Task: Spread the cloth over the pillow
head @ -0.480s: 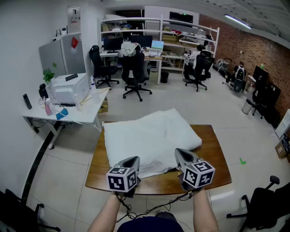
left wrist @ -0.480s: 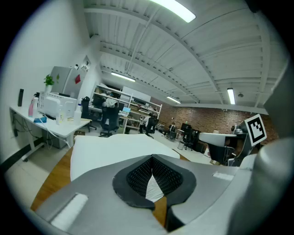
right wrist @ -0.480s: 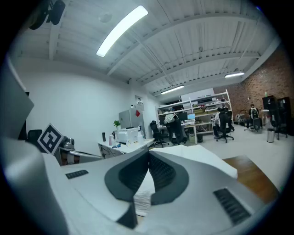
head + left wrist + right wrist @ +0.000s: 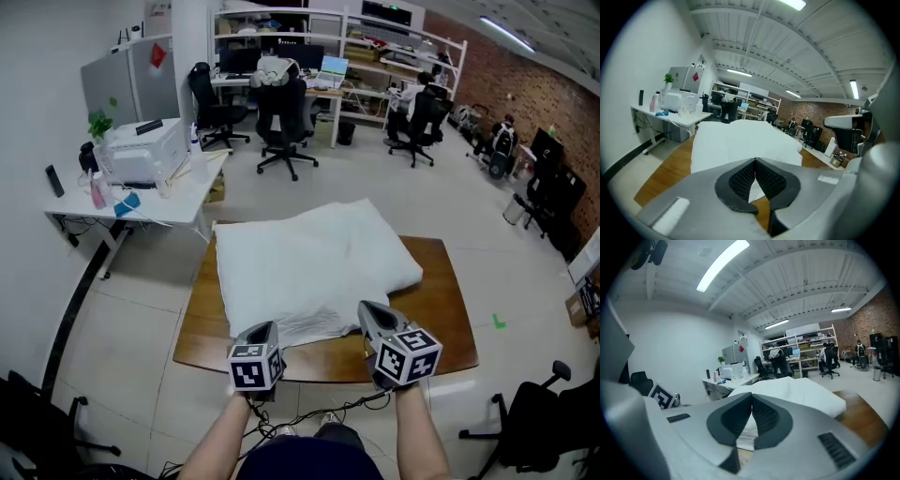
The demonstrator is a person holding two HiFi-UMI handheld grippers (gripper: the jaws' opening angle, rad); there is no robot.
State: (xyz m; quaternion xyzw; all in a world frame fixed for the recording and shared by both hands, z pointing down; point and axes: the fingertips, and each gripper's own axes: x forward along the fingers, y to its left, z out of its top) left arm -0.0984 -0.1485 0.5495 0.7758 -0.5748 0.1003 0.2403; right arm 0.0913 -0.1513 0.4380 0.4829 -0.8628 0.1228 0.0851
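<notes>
The left gripper (image 4: 755, 161) had its two jaws pressed together at the tips. Through the small gap under its pads only cloth and wood lying beyond were seen, and no fabric was clearly caught. The right gripper (image 4: 751, 397) was closed in the same way, also with nothing clearly pinched. Both hung over the near edge of the brown wooden table (image 4: 441, 309), the left one to the left and the right one to the right.

Just beyond their tips lay the thin white cloth (image 4: 314, 326), bunched in folded layers against the near end of the big white puffy pillow (image 4: 309, 258), which filled the middle of the table.

Compared with half a second before, very little was different. Both grippers were in nearly the same place and closed as before, the view had only shifted a little, and the cloth kept the same bunched shape. This probably meant that the spreading had not really started, and the cloth had yet to be taken by its near edge.

No brand or readable words were visible. The only print was the black and white square markers on the grippers' cubes (image 4: 253, 367).
</notes>
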